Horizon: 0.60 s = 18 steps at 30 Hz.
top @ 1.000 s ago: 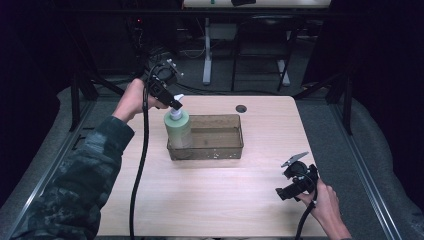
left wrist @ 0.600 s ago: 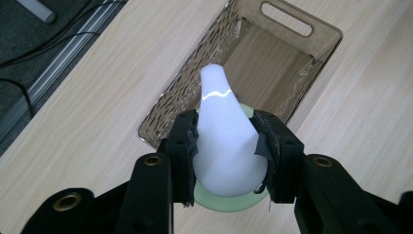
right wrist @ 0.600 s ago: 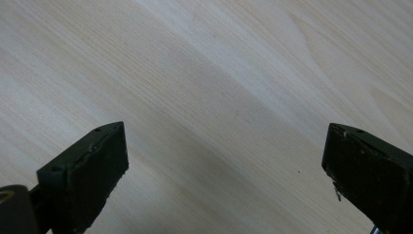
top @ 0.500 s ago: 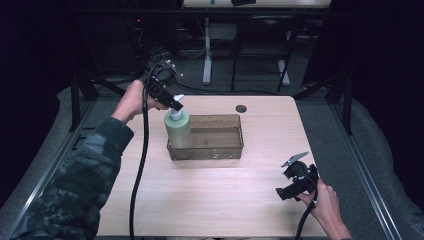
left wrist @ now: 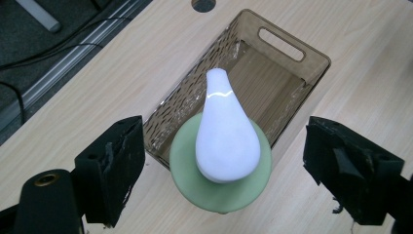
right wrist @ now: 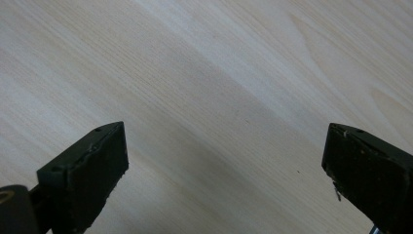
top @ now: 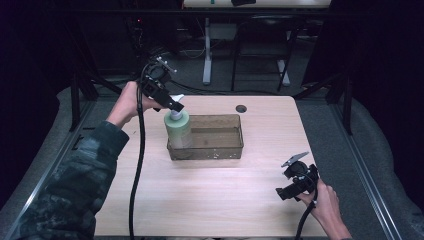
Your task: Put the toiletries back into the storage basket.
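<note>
Now | left claw (left wrist: 221, 170): just opened, astride soap bottle (left wrist: 221, 161), untouched | right claw (right wrist: 221, 180): wide, empty

One pale green plastic pump bottle with a white pump head (top: 178, 127) is standing in one translucent brown plastic basket (top: 225, 150) near the bench's (top: 210, 200) far edge; two black tools are showing, one at the far left corner (top: 170, 104), one at the near right corner (top: 290, 191).

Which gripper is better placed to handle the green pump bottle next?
Left. The left gripper hangs right above the bottle in the basket, jaws just opened clear of its pump. The right gripper sits far off.
</note>
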Motion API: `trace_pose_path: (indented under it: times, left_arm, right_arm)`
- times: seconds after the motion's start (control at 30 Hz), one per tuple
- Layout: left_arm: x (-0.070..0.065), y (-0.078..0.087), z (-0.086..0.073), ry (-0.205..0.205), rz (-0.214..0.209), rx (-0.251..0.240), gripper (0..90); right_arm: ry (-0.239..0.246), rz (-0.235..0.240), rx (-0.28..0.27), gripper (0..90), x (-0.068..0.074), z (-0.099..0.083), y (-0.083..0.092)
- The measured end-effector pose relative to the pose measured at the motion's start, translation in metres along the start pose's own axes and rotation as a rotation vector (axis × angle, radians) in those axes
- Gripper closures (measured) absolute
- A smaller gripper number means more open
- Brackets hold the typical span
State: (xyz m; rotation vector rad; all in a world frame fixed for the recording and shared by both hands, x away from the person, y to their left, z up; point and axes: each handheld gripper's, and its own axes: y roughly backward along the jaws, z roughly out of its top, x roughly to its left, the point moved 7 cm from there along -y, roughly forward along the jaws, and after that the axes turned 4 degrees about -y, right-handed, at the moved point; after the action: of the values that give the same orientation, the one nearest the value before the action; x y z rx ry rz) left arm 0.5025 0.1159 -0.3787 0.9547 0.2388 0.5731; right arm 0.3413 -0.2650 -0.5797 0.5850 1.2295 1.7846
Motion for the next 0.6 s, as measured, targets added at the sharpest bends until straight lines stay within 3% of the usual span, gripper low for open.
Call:
trace_pose_path:
  times: [0.23,0.6]
  left_arm:
    - [-0.002,0.013,-0.007,0.006,0.021,-0.030,10.5]
    - [-0.004,0.027,-0.031,0.033,0.045,-0.073,5.4]
  right_arm:
    - [0.001,0.000,0.001,2.4,0.000,0.000,0.000]
    - [-0.002,0.000,0.000,2.4,0.001,0.000,0.000]
